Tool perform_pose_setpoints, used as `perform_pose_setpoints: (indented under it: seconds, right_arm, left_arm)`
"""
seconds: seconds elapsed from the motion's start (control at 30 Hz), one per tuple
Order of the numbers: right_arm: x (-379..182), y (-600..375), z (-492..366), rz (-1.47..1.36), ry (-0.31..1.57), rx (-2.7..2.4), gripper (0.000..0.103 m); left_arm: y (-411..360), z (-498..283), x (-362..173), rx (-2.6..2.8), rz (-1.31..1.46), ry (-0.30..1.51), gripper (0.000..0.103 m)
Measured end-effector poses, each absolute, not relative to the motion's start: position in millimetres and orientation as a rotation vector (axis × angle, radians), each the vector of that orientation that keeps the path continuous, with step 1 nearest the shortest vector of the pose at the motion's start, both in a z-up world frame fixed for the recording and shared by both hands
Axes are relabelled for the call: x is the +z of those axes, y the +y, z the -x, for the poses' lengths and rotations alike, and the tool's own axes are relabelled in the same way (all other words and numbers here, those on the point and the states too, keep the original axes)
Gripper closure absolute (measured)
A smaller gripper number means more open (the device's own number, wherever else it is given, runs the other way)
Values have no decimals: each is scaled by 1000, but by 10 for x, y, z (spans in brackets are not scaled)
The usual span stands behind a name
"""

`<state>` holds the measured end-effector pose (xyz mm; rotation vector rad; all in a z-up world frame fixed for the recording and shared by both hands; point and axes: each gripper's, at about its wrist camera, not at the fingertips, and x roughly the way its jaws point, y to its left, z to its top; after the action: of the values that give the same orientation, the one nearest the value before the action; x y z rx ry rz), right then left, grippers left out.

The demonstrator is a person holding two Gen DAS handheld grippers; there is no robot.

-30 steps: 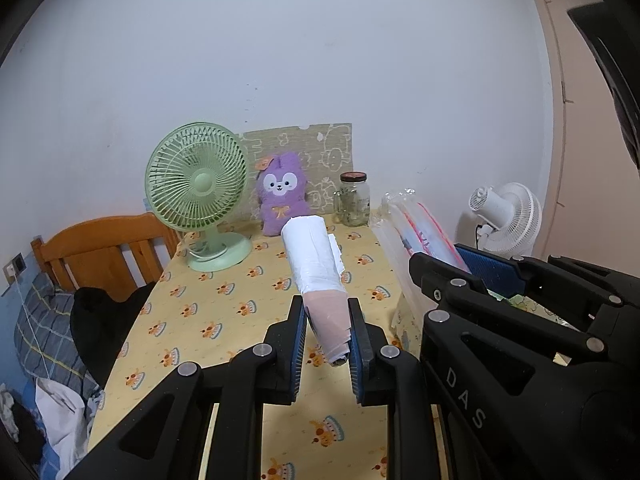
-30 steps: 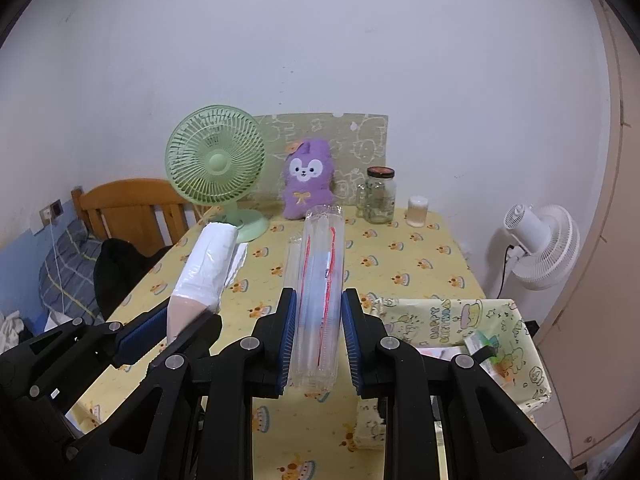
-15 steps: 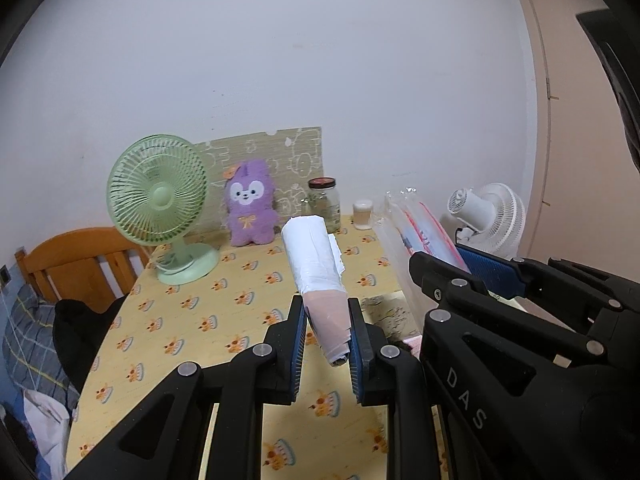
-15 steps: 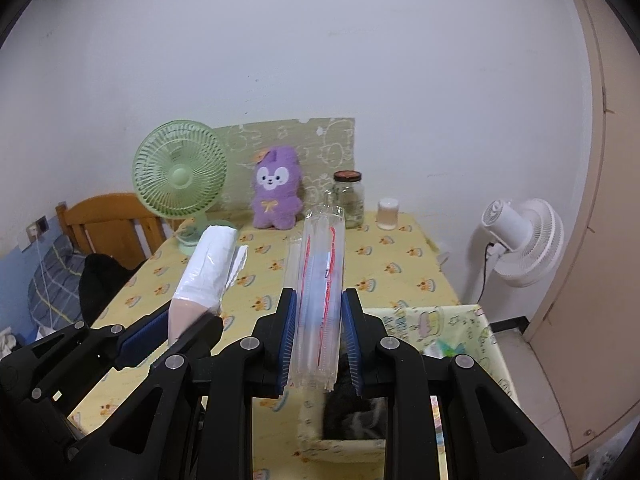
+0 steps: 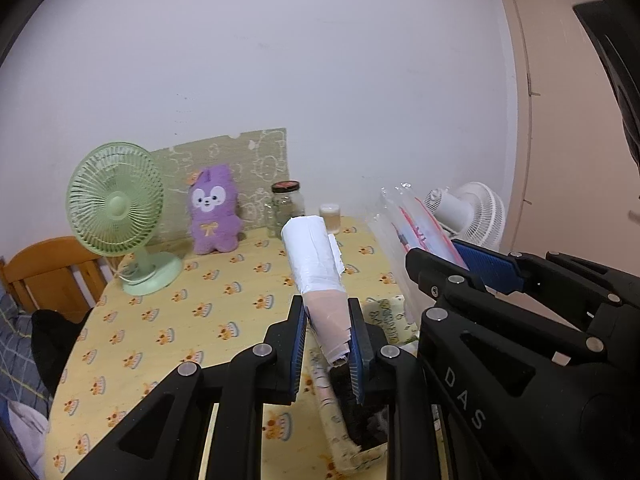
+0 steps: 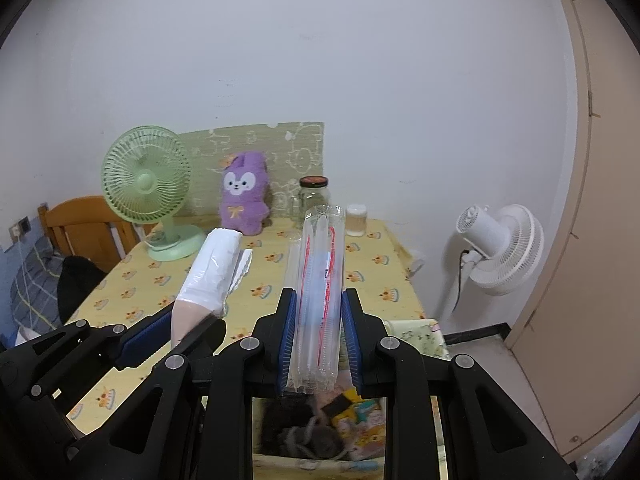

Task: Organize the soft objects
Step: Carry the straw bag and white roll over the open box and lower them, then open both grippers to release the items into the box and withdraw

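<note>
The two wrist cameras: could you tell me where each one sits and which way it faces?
Left wrist: sits on the left gripper, facing the table; its fingers clamp a white roll, the right gripper beside it.
Right wrist: sits on the right gripper, above an open storage box; it clamps a clear plastic pack.
Shared: green fan, purple plush, jar.

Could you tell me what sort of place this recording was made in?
Most likely a room in a home, perhaps a bedroom. A table with a patterned yellow cloth holds a purple plush toy and a green desk fan, and a wooden chair stands beside it.
</note>
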<state>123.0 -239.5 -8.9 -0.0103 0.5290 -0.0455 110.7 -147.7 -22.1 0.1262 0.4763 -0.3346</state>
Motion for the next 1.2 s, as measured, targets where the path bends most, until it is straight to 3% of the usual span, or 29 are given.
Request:
perform_pose_setpoints:
  seconds: [0.93,1.03,1.13,1.2]
  right_arm:
    - [-629,-3062,-1405,-29,623,-166,77]
    - [-698,-3089,-1421,-35,637,-169,77]
    - [-746,-3102,-1438,-32,645,-175,77]
    - [-771,-3102,-1450,-33,651,-175,77]
  left_arm:
    - [-2149,-1367,-720,-459,-209,578,81]
    - [-2170,-1358,-761,-454,-225,570,66]
    - [-2177,-1364,-791,-447,-250,577,59]
    - [-2171,-1391,-800,-445,-263,582,45]
